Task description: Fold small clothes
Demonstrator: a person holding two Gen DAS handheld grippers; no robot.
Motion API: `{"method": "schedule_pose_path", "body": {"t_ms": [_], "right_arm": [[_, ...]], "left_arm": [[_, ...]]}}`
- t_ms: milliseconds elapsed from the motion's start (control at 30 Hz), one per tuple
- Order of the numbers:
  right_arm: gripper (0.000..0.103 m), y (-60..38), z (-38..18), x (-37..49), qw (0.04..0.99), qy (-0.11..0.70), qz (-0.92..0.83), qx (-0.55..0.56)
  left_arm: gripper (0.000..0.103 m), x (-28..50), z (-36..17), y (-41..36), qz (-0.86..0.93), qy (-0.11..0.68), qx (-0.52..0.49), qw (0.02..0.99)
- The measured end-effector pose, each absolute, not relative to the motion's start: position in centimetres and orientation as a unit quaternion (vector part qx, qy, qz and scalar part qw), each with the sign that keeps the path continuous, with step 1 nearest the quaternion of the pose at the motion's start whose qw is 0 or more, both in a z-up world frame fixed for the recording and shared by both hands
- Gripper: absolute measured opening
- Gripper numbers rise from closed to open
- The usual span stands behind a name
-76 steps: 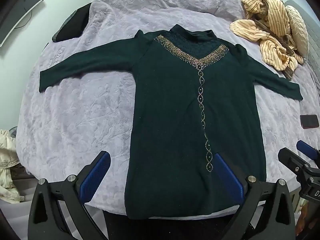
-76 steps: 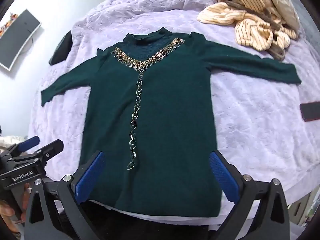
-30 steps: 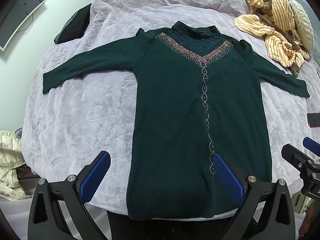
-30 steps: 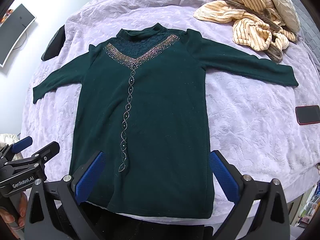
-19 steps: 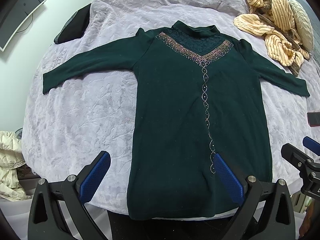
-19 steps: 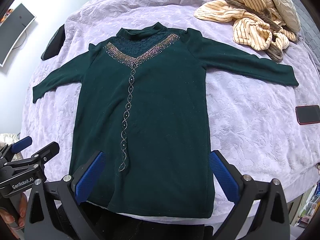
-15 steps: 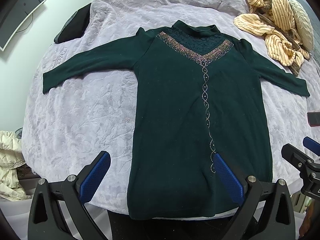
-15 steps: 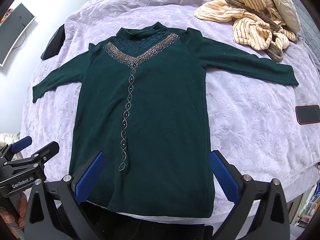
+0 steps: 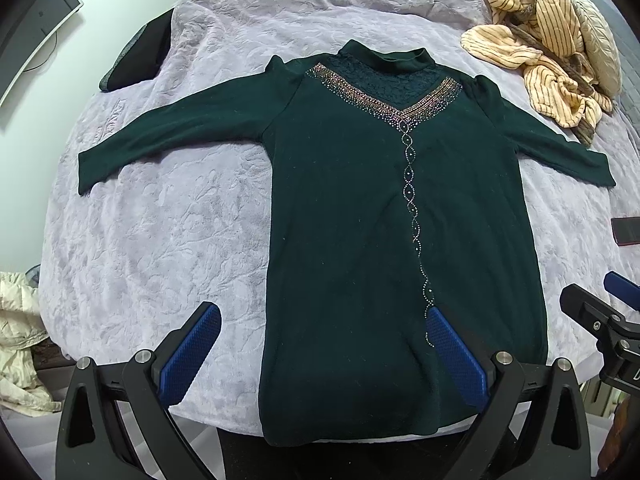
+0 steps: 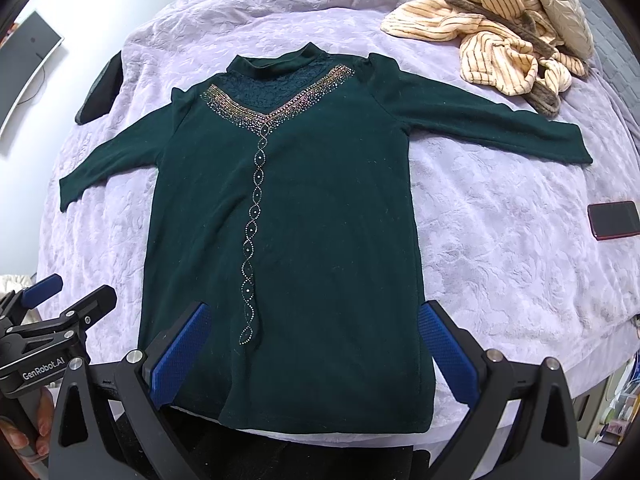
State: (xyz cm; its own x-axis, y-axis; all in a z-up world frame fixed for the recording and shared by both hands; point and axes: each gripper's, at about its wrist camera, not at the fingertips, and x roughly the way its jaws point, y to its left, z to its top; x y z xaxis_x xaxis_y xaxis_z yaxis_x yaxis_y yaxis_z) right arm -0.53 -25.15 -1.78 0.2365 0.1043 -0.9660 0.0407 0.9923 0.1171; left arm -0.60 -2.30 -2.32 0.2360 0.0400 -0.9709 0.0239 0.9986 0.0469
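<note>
A dark green long-sleeved top [image 9: 352, 208] [image 10: 304, 208] with a beaded V neckline lies flat, face up, on a lilac bedspread [image 9: 160, 232] [image 10: 500, 248], both sleeves spread sideways and its hem at the near bed edge. My left gripper [image 9: 320, 344] hovers open over the hem, its blue pads apart and nothing between them. Wide open too, my right gripper [image 10: 310, 344] hangs above the hem's right part. Each gripper shows at the edge of the other's view: the right gripper [image 9: 600, 320] and the left gripper [image 10: 52, 320].
A heap of striped cream clothing [image 9: 548, 52] [image 10: 500, 28] and a pale cushion [image 10: 560, 0] lie at the far right. A red-edged phone [image 10: 614, 220] rests on the bed's right side. A dark object [image 9: 140, 56] sits at the far left. A monitor [image 10: 28, 60] hangs on the wall.
Since 2.5 s ago both grippers have drawn back and risen slightly, so the top sits a little further off. Over the last second nothing has visibly moved.
</note>
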Motion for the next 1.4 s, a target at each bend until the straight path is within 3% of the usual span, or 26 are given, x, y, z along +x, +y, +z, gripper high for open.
{"method": "schedule_pose_path", "body": {"t_ms": [933, 1267, 1400], "right_arm": [[0.103, -23.4, -4.4, -0.7, 0.769, 0.628, -0.016, 0.118], [0.103, -25.0, -5.7, 1.0, 0.764, 0.639, 0.043, 0.077], [0.103, -26.4, -5.8, 1.6, 0.767, 0.628, 0.077, 0.104]], "left_arm": [[0.103, 1.3, -5.4, -2.3, -0.049, 0.629, 0.077, 0.772], [0.103, 1.3, -6.0, -3.6, -0.023, 0.632, 0.001, 0.774], [0.103, 2.0, -5.7, -4.6, -0.019, 0.633, 0.024, 0.774]]}}
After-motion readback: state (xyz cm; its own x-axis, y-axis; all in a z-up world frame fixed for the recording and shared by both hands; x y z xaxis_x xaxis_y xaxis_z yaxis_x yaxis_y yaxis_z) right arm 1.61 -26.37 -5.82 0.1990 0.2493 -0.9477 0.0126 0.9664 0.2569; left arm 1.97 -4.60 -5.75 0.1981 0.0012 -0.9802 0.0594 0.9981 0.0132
